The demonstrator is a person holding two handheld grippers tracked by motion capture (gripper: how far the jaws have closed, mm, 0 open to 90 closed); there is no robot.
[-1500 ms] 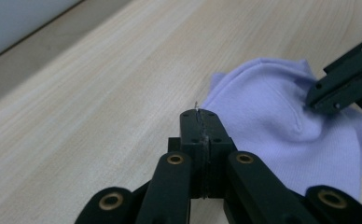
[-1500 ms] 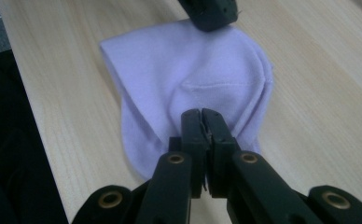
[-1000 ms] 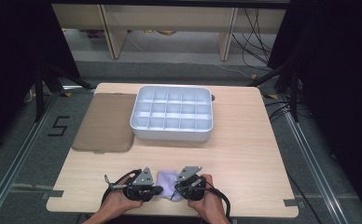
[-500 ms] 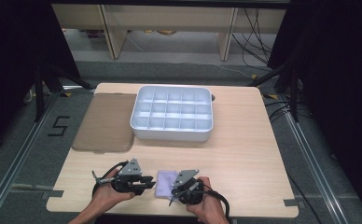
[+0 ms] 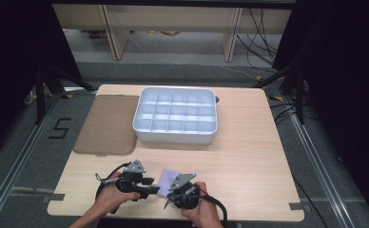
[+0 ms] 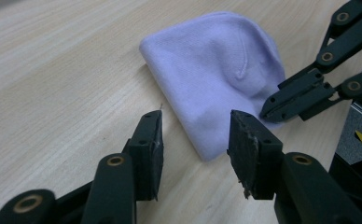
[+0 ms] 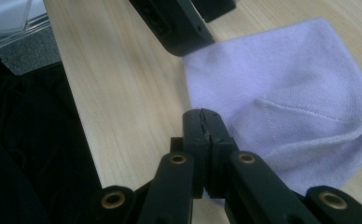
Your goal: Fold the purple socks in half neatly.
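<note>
Lilac cloth [image 6: 216, 79] lies near white divided tray [image 5: 175, 116], seemingly unobstructed.

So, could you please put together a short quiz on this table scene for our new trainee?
1. True or false: the folded lilac knit cloth lies inside the white plastic compartment tray.
2. The left tongs are: A open; B shut on the cloth; C shut on nothing.
3. In the high view, what lies flat just left of the tray?
Key:
1. False. It lies on the pale wooden table, near the front edge.
2. A. Their jaws have just been opening, and the cloth's corner sits in the gap, unpressed.
3. The flat brown rectangular sheet.
</note>
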